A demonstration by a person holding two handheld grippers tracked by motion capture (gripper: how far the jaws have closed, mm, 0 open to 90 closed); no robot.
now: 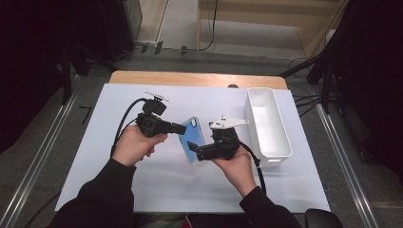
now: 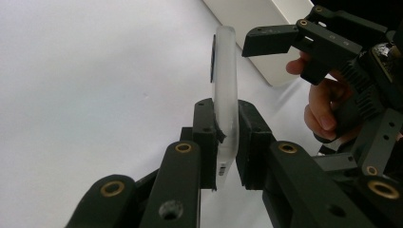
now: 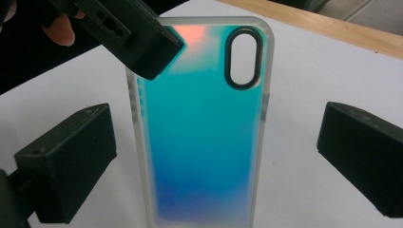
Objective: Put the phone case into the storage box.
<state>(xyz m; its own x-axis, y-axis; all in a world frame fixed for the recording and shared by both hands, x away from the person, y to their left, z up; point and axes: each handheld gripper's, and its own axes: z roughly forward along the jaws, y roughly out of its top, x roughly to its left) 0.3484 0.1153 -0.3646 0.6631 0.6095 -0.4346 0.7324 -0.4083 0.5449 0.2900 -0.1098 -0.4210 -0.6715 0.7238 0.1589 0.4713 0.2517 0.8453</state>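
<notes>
Currently my left hand-held gripper (image 2: 227, 142) is clamped on the phone case (image 1: 194, 137) edge, holding it off the bench (image 1: 157, 180), left of the white bin (image 1: 280, 142). Right hand-held gripper (image 3: 216, 156) is wide, straddling the case w/o contact, prob. lining up a handover.

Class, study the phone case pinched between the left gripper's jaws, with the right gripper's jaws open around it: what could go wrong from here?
1. The left gripper pinches the phone case only at one edge, so it may twist or slip.
2. The right gripper stands open around the case; closing off-centre could knock it loose before it reaches the white bin.
</notes>
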